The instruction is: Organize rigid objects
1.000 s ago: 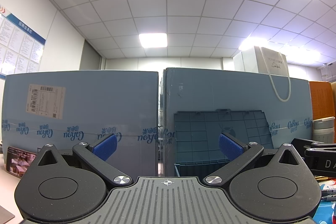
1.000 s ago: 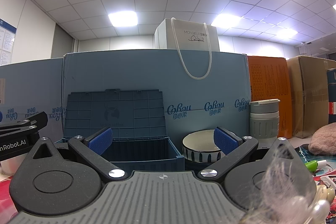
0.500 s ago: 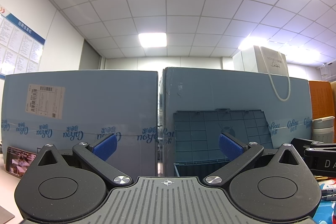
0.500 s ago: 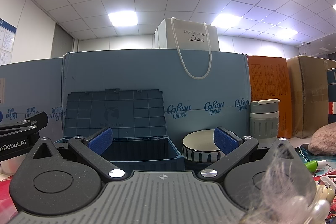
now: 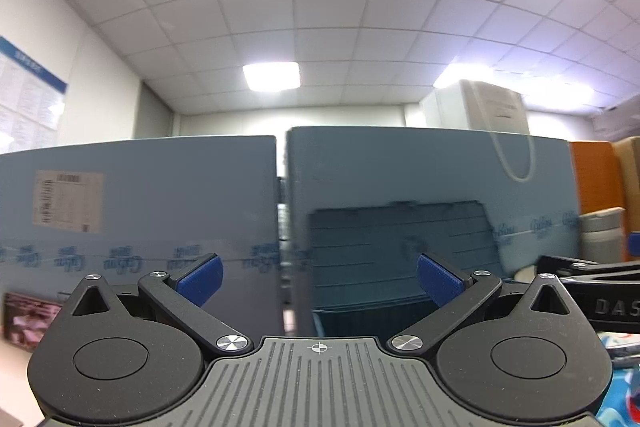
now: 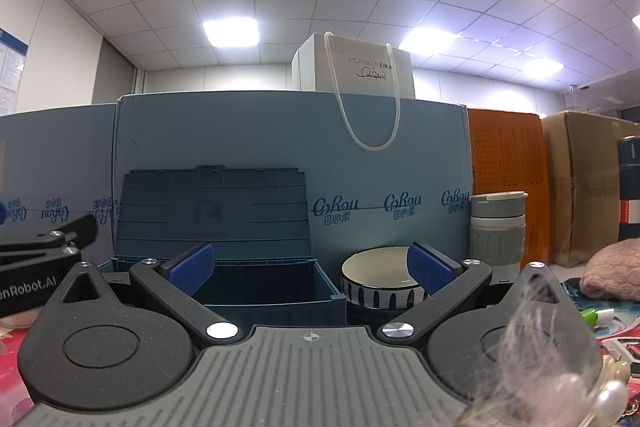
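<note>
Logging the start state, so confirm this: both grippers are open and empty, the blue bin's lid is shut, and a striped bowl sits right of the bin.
Wrong on the lid: the right wrist view shows the blue bin with its lid raised. The striped bowl, right gripper and left gripper are as stated.

Dark blue crate (image 6: 256, 285), white bowl (image 6: 380, 287) with dark stripes, orange box (image 6: 506, 179).

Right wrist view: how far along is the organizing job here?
Nothing looks done: the dark blue plastic storage crate stands open, no items visible inside. Nothing in hand: the right tool and left tool are open and empty. Left: the striped ceramic bowl and grey insulated cup sit outside the crate.
</note>
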Available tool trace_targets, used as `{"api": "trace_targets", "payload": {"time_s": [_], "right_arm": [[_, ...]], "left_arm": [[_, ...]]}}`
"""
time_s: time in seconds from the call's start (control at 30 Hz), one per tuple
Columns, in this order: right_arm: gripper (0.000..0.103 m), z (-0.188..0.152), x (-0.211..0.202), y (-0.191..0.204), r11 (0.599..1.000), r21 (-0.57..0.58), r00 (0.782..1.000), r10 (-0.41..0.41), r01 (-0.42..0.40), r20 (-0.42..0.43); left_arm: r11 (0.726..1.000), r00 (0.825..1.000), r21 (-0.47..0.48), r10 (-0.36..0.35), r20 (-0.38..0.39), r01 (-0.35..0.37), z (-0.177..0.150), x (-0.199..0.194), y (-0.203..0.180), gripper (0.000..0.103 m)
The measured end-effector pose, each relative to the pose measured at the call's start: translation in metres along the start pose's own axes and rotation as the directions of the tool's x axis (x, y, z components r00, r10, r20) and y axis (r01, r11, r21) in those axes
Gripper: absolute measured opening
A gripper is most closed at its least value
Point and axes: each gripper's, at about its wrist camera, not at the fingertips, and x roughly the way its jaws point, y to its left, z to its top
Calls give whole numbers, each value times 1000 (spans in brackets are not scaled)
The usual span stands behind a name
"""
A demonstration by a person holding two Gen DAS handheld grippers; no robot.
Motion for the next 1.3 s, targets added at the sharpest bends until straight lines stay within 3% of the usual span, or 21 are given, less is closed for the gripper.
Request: {"api": "trace_targets", "payload": {"time_s": [0.33,0.5,0.7,0.93,1.03,1.1,1.13,1.17,1.23,1.3], "right_arm": [[103,2,-18,-12,998,64,997,-23,19,70],[103,7,-41,-26,989,139,991,-62,45,119],[103,22,-70,-44,985,153,991,-94,78,97],[103,48,-101,-74,988,46,988,-150,148,48],[103,62,-111,-84,991,-31,991,-130,130,19],[103,71,-112,-88,990,-118,997,-79,75,-27],[103,74,-112,-90,987,-156,997,-49,39,-55],[103,77,-109,-91,983,-185,994,-8,-11,-105],[103,79,-107,-96,966,-208,971,109,-155,-215],[103,76,-106,-95,922,-229,913,226,-313,-340]], "left_arm": [[999,999,-30,-31,29,32,1,-6,5,103],[992,990,-115,-38,134,54,4,-21,19,103],[978,984,-133,-149,98,162,23,-27,19,103],[917,950,-252,-294,103,311,68,-21,20,103],[883,927,-292,-373,37,367,91,-11,15,103],[851,893,-324,-449,-37,414,102,-1,12,103],[834,865,-333,-494,-94,440,105,5,10,103],[817,828,-338,-538,-159,466,107,12,8,103],[775,734,-342,-623,-271,531,103,24,4,103],[731,639,-334,-683,-355,595,92,33,0,103]]}}
